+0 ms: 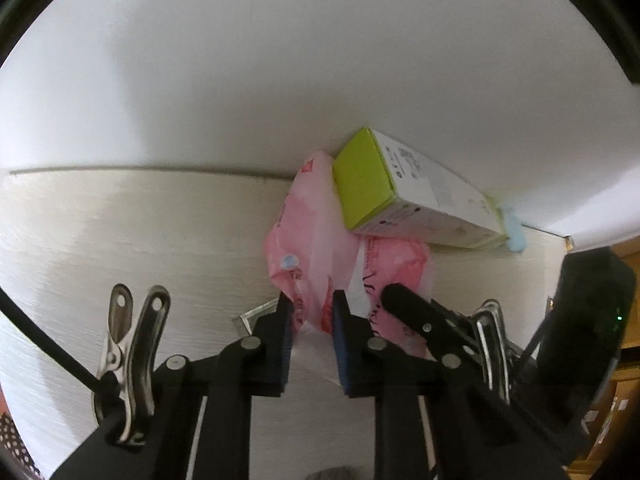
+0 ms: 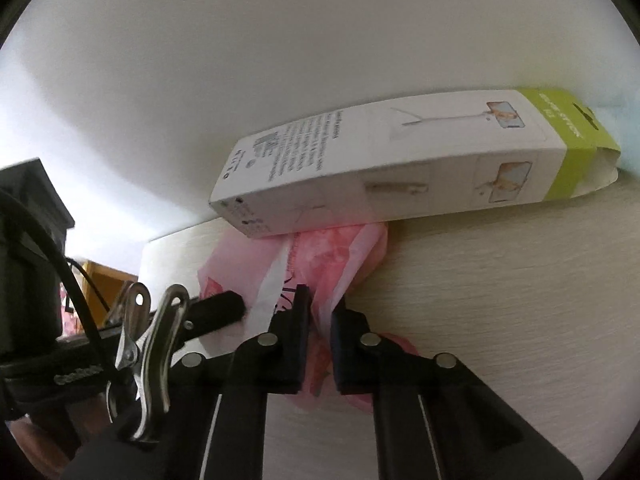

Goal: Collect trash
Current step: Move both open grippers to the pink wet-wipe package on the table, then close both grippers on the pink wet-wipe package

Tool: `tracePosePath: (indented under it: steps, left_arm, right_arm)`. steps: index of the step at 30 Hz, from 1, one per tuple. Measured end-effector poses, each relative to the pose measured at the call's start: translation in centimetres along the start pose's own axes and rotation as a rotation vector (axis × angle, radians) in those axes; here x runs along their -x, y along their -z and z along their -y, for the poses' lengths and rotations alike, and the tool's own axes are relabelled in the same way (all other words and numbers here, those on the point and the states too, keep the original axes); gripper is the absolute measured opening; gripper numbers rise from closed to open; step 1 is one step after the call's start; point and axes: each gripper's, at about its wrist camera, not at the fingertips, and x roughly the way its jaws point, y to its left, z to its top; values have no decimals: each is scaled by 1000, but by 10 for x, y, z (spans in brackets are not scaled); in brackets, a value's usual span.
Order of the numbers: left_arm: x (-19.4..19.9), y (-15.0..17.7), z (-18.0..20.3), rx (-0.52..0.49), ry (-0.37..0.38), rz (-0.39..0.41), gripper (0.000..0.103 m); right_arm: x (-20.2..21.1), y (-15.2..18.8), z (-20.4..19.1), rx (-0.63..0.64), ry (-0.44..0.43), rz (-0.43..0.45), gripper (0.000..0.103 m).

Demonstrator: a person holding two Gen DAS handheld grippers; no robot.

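Note:
A crumpled pink plastic bag [image 1: 308,232] lies on the pale wood-grain table [image 1: 140,232] against the white wall. A long white carton with lime-green ends [image 1: 400,196] rests slantwise on top of it. My left gripper [image 1: 313,306] is shut on the bag's near edge, with pink film pinched between its blue pads. In the right wrist view my right gripper [image 2: 322,304] is shut on another fold of the same bag [image 2: 336,252], just below the carton [image 2: 400,160]. The two grippers sit close side by side; a black finger [image 1: 404,300] of the right one shows beside the left.
A small silvery scrap [image 1: 256,314] lies on the table left of the left fingers. A light blue fluffy thing [image 1: 514,232] sits behind the carton's far end. Orange-brown wooden furniture [image 1: 628,360] stands beyond the table's right edge. The wall closes off the back.

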Motion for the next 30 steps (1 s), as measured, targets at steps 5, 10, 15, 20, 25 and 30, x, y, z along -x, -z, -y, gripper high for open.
tracePosePath:
  steps: [5,10,15,20,25,30]
  left_arm:
    - [29,4,-3,5,8,29,15]
    - [45,7,-9,11,-20,41,15]
    - [23,10,5,26,-63,68,15]
    - [28,10,6,71,-88,77,15]
    - [25,15,15,60,-152,82,15]
    - [26,19,14,101,-180,90,15]
  right_arm:
    - [19,4,-2,5,-60,28,8]
    - [23,7,-17,36,-85,26,8]
    - [20,8,-35,74,-122,17,8]
    - [11,13,-56,122,-154,3,8]
    - [-8,4,-68,146,-187,-16,8]
    - [-2,-4,-54,158,-200,-32,8]
